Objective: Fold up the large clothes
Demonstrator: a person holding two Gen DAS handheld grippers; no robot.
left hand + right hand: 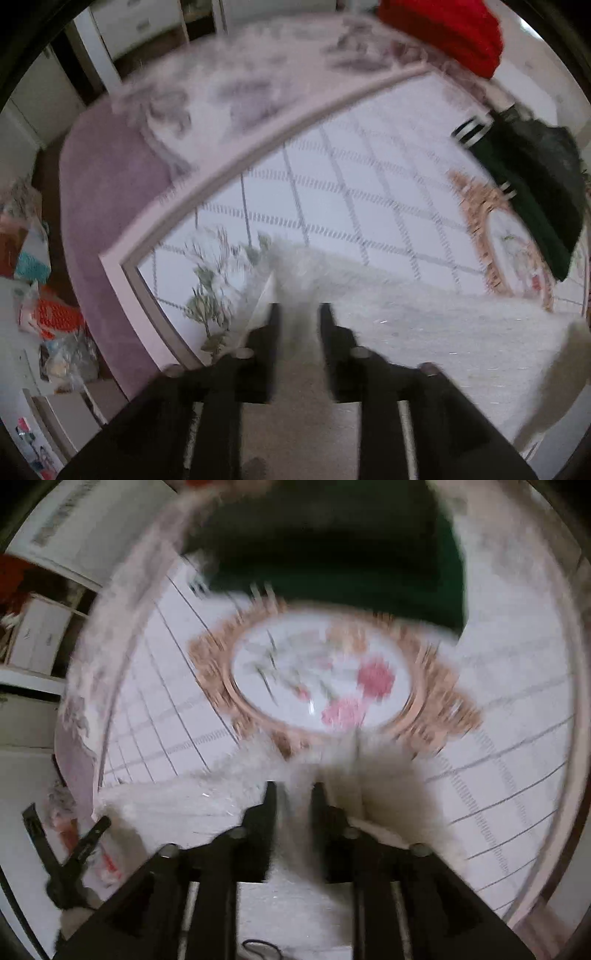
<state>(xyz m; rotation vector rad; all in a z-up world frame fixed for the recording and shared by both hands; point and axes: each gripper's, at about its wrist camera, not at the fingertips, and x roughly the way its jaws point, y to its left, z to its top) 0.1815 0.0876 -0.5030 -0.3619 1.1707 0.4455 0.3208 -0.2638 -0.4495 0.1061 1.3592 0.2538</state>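
both hand-held grippers, left and right, seem clamped on the white fuzzy garment, whose long edge spans between them.

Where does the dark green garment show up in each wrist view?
Left wrist: dark green garment at the right edge, on the bed.
Right wrist: dark green garment across the top centre, above the white fluffy garment.
Shared landmark: the gold-framed floral oval printed on the bedcover, beside it.
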